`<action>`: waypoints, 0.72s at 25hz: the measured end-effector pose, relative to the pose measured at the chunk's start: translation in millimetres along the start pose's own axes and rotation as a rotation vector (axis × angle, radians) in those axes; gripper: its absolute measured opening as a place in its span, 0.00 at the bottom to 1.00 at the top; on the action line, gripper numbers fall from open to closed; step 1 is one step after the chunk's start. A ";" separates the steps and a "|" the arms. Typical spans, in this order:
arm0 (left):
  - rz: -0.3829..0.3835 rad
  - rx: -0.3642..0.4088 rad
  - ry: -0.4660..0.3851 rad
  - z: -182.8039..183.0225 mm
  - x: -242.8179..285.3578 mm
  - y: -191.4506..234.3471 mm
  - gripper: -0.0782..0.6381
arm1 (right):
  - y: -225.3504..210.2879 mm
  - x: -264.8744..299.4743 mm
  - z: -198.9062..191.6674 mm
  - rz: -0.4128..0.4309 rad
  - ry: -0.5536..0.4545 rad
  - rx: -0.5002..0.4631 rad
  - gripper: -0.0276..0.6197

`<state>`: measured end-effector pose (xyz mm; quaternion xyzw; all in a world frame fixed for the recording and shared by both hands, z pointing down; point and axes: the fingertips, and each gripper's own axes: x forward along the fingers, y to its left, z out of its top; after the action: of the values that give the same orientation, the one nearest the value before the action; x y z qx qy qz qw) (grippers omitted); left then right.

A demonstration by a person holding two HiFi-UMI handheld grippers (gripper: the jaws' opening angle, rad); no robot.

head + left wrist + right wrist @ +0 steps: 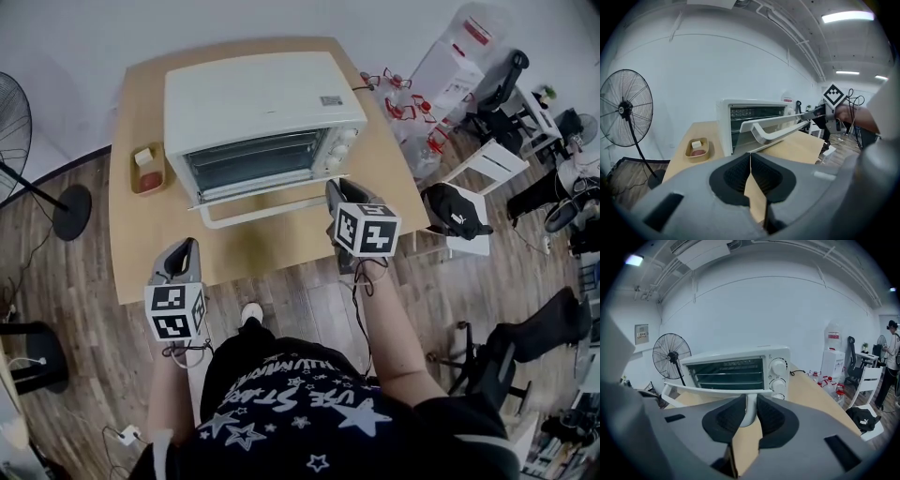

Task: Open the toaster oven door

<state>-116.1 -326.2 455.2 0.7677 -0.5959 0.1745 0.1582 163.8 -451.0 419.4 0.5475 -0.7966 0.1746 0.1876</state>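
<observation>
A white toaster oven (262,103) stands on a wooden table (272,251), its glass door (253,161) tipped partly open. The door's white bar handle (272,211) juts toward me. My right gripper (335,190) is at the handle's right end, and in the right gripper view the handle (749,411) sits pinched between the pads, so the right gripper (751,409) is shut on it. My left gripper (187,246) hovers over the table's front edge, left of the door and apart from it. In its own view the left gripper (750,161) is shut with nothing held.
A small wooden tray (148,169) with two small items lies left of the oven. A standing fan (19,127) is on the floor at the left. Right of the table are a white chair with a black bag (455,214), water bottles (412,103) and office chairs.
</observation>
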 end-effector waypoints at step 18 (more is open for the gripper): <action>0.018 -0.023 0.085 -56.9 -26.6 -33.2 0.14 | -4.0 -27.0 -102.1 0.000 0.098 -0.029 0.15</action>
<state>-94.4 -269.7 492.4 0.7524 -0.5975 0.2012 0.1906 187.4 -381.3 495.2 0.5355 -0.7888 0.1899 0.2344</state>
